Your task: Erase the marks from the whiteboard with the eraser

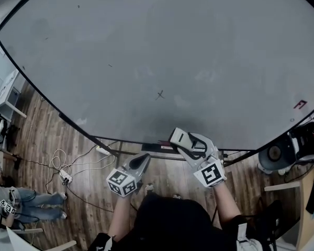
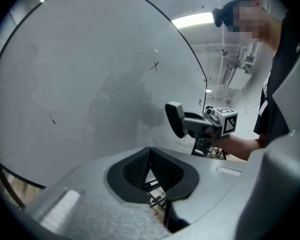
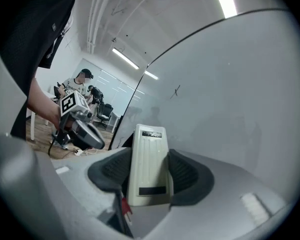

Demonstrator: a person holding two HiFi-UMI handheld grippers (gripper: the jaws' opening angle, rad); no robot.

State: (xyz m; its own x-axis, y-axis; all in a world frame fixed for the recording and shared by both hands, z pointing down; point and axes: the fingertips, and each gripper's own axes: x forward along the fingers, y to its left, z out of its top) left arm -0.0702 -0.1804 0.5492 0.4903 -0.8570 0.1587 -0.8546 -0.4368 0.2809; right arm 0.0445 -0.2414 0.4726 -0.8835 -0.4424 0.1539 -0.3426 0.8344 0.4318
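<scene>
The left gripper point(image 1: 144, 159) hangs low in front of the person, its dark ribbed pads pressed tip to tip with nothing between them (it has no part in this step, as far as I can judge). Above it spreads the big pale-grey whiteboard point(image 1: 146, 51), mostly bare. There is a short dark tick point(image 1: 110, 65) toward the left, a small dark cross-shaped mark point(image 1: 160, 94) near the middle, and a little red mark point(image 1: 300, 104) far off by the lower right edge.

Further right, the right gripper point(image 1: 187, 144) is clamped on the cream ribbed plastic eraser point(image 1: 179, 138), squeezing its flanks, with the dark felt face turned to the board. The eraser sits below the cross, near the board's lower edge, and looks held a little off the surface (contact I cannot make out for sure).

The job in hand, I'd say, is bringing the felt up to that cross. To do it well, lay the felt flat rather than on a corner, press evenly, and sweep across the mark in short overlapping passes. Grip firmly so the eraser doesn't twist in the jaws. The tick and the red mark would want the same.
</scene>
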